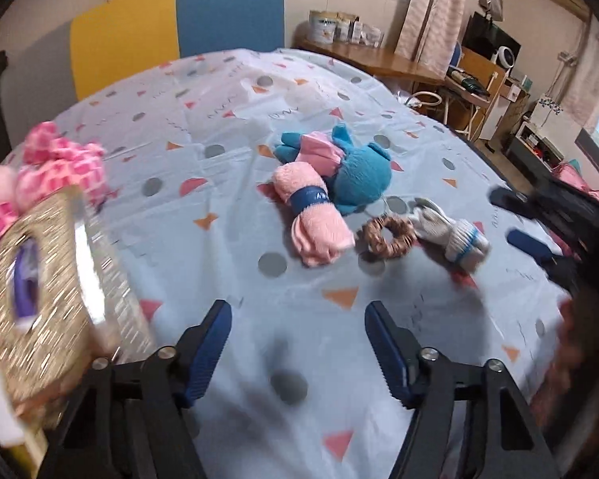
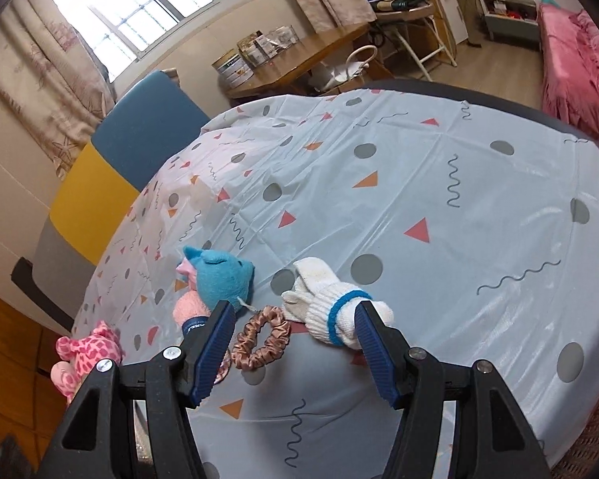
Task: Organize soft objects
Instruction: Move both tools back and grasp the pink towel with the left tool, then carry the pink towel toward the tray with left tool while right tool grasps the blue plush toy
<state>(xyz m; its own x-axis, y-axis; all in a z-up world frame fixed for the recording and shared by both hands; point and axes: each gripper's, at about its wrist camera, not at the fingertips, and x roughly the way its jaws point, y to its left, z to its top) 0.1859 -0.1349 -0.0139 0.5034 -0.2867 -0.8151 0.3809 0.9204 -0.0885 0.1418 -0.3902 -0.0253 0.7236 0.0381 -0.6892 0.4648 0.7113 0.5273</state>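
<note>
While both sets of jaws stand apart with nothing clamped, the soft things lie in a loose row mid-tabletop.

From the left wrist view, the left gripper [image 1: 297, 323] hangs at the bottom of the frame over bare tablecloth [image 1: 227, 119], its blue pads partly open and empty. At lower left, blurred, a glittery gold box [image 1: 52, 279] fills the edge, with a pink checked plush [image 1: 60, 167] just behind it. Farther up, at centre, a rolled pink towel [image 1: 311, 219] with a blue band lies touching a blue plush [image 1: 355, 175] behind it. Just right of the towel is a brown scrunchie [image 1: 387, 235], and right of that a white glove [image 1: 455, 231] with a blue cuff stripe. The right gripper [image 1: 515, 219] shows dark and blurred at the right edge, near the glove.

From the right wrist view, the right gripper [image 2: 295, 319] sits at the bottom, jaws about half open. The scrunchie [image 2: 259, 337] appears between the pads, lying flat on the cloth beyond them. The right pad overlaps the glove [image 2: 331, 307] cuff; whether it touches I cannot tell. The left pad covers part of the towel [image 2: 189, 309], with the blue plush [image 2: 219, 279] above it. The pink plush [image 2: 88, 351] hangs at the tabletop's lower-left edge.
</note>
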